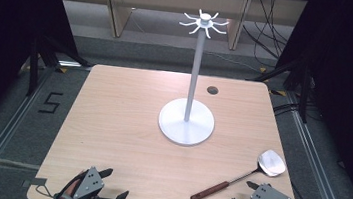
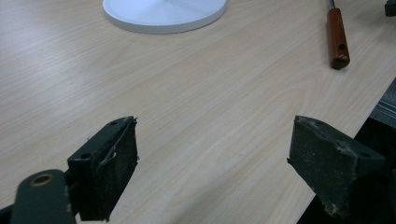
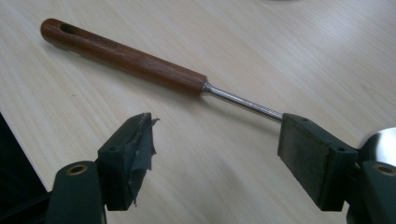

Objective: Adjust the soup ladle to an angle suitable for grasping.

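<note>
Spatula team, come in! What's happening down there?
Both grippers open, left gripper idle, right gripper beside spatula. Spatula flat on table. Nothing in the way.

A pale wooden table (image 1: 111, 122) with rounded corners carries two things. A white metal stand with a round flat base, a tall thin pole and a ring of curved hooks on top (image 1: 186, 123) stands right of centre. A steel spatula with a reddish-brown wooden handle (image 1: 236, 179) lies flat near the front right corner, blade toward the right edge. A small dark round hole (image 1: 212, 90) sits near the far edge.
</note>
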A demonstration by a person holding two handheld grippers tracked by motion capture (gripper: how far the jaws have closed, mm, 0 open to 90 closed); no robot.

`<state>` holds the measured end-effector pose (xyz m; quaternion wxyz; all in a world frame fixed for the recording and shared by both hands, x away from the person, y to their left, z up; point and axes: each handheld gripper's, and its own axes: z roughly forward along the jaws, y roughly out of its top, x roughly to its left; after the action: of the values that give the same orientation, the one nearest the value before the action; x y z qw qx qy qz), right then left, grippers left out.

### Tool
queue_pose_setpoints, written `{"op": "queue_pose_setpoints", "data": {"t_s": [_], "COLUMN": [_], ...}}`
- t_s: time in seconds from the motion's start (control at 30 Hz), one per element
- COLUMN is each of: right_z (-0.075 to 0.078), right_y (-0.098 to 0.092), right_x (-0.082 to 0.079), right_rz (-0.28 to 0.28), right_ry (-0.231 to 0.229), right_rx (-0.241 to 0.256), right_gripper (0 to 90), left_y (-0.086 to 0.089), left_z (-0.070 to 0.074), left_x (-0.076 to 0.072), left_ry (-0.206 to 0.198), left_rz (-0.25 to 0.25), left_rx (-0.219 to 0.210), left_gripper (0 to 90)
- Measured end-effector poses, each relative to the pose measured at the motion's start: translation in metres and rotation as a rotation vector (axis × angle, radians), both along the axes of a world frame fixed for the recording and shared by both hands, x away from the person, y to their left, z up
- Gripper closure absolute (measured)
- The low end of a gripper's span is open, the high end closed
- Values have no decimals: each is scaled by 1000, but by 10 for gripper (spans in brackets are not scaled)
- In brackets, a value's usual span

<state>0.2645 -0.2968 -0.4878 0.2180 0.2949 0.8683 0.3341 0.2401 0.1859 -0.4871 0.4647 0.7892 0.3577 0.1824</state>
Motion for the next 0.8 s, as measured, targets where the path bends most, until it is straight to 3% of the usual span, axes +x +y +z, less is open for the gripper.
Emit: {"op": "queue_pose_setpoints", "data": {"t_s": [0.03, 0.1, 0.13, 0.4, 0.63, 0.73, 0.8], "right_z": [0, 1, 2, 5, 7, 7, 6], "right_y": [0, 5, 10, 33, 43, 48, 49], "right_x": [0, 1, 2, 9, 23, 33, 34], "right_rz": [0, 25, 44, 159, 178, 192, 184], "right_ry": [0, 0, 6, 37, 105, 111, 111], "right_rx": [0, -6, -12, -26, -1, -20, -14], "right_gripper": [277, 278, 280, 282, 281, 280, 279], "left_y": [1, 0, 1, 1, 1, 0, 1], "left_z": [0, 0, 1, 0, 0, 0, 0], "left_x": [0, 0, 0, 0, 1, 0, 0], "left_ry": [-1, 4, -1, 3, 3, -2, 3], "left_rz": [-4, -3, -5, -5, -7, 4, -5], "left_rx": [18, 6, 26, 18, 23, 2, 20], "left_gripper": [148, 148, 148, 148, 148, 148, 148]}}
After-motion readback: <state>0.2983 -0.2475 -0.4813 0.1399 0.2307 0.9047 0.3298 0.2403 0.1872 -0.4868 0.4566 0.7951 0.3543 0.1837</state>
